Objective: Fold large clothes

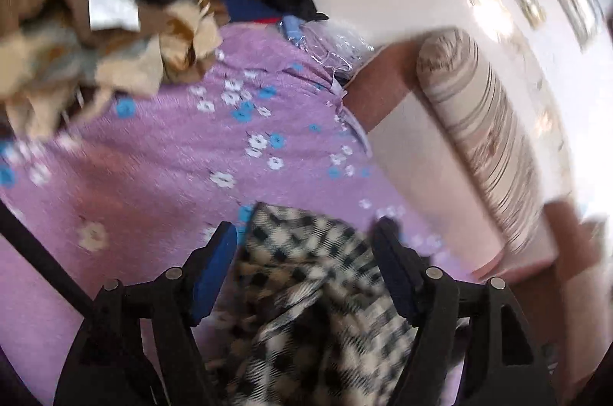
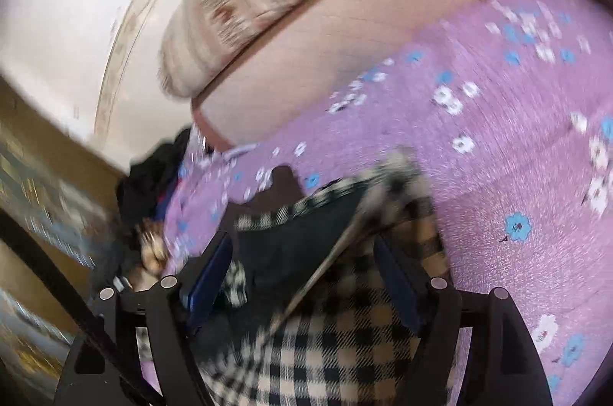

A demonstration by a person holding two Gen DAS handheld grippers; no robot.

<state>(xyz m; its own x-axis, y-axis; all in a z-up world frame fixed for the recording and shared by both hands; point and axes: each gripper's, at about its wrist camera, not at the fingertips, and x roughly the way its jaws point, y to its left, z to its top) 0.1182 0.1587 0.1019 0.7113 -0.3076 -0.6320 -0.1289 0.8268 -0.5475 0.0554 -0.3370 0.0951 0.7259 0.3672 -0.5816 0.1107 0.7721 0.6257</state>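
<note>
A black-and-cream checked garment (image 1: 306, 291) lies on a purple flowered bed cover (image 1: 161, 168). In the left wrist view it runs between the fingers of my left gripper (image 1: 308, 237), whose jaws stand wide apart over it. In the right wrist view the same checked garment (image 2: 325, 337), with a dark lining turned up, lies between the fingers of my right gripper (image 2: 302, 249), also wide apart. Both views are blurred. Whether the pads touch the cloth I cannot tell.
A heap of other clothes (image 1: 115, 34), tan, black and blue, lies at the far left of the bed cover (image 2: 517, 145). A striped bolster (image 1: 482, 137) and a pink headboard (image 2: 306, 53) run along the bed's far edge. A plastic bag (image 1: 329, 41) lies beside the heap.
</note>
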